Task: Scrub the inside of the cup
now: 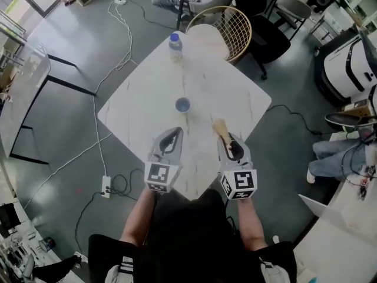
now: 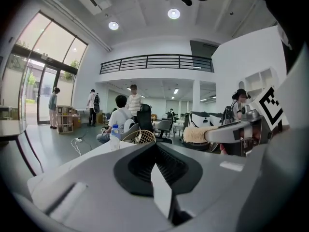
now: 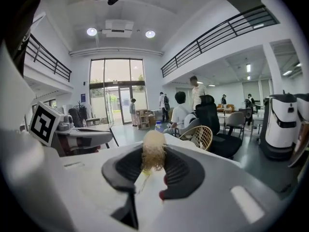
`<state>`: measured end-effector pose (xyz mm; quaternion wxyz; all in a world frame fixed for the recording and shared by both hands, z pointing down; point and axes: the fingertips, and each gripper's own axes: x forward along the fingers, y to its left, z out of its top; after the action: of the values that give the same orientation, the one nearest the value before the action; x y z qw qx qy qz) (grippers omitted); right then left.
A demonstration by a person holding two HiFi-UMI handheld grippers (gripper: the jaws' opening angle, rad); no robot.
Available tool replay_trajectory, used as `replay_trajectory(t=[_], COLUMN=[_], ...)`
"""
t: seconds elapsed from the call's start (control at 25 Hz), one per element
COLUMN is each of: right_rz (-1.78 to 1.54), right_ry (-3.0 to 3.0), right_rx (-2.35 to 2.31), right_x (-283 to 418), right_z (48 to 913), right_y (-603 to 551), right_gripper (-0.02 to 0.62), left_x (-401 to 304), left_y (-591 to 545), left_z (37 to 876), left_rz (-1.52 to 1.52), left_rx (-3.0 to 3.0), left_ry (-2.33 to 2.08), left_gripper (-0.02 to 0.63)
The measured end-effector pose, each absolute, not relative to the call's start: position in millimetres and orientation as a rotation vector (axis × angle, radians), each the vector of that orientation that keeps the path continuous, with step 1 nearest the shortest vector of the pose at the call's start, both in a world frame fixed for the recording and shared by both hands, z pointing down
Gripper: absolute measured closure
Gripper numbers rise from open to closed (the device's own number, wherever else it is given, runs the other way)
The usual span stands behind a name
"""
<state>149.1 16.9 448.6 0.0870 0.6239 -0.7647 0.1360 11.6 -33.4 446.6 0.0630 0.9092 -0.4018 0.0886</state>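
1. Tan and fibrous, the scrubber [image 3: 153,151] is clamped between the jaws of the right gripper [image 1: 228,139], and its fuzzy head sticks out past their tips.
2. The left gripper [image 2: 155,148] has its jaws pressed together with nothing between them.
3. The step in hand looks like the approach. The cup [image 1: 183,105] stands upright near the middle of the white desk [image 1: 129,108], ahead of both grippers, and neither touches it.
4. To do this well, the left gripper should part its jaws before it arrives. It should then take the cup's wall from the side and low down, so the cup cannot tip or skate on the smooth top.
5. The right gripper lies fairly flat, so it would need to tip steeper for the scrubber to enter the mouth from above. Only the head should go in, with the jaws kept clear of the rim.
6. The bottle [image 1: 175,46] stands well beyond the cup, near the far corner, and should not get in the way.
7. The cup looks small, round and pale blue, with its mouth facing up. It is too small in the head view to show its inside or any handle, and it is probably light enough to shift under scrubbing unless it is held.
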Motion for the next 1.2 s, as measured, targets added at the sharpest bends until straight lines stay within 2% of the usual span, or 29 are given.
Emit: replay_trajectory(t=[0.48,1.2], right_rz=[0.541,0.715], right_ry=[-2.331,-2.325], right_rx=[1.623,1.459], right_x=[147.4,147.3], right_z=[521.1,607.5], right_y=[-49.2,-109.5], right_gripper=[0.488,0.488], left_x=[15.3,25.0], left_y=[-85.2,-128.2], left_z=[536.1,662.6], left_rz=[0.317,0.584], left_rx=[2.568,2.424], left_ry=[-1.308,-1.313], left_gripper=[0.598,0.597])
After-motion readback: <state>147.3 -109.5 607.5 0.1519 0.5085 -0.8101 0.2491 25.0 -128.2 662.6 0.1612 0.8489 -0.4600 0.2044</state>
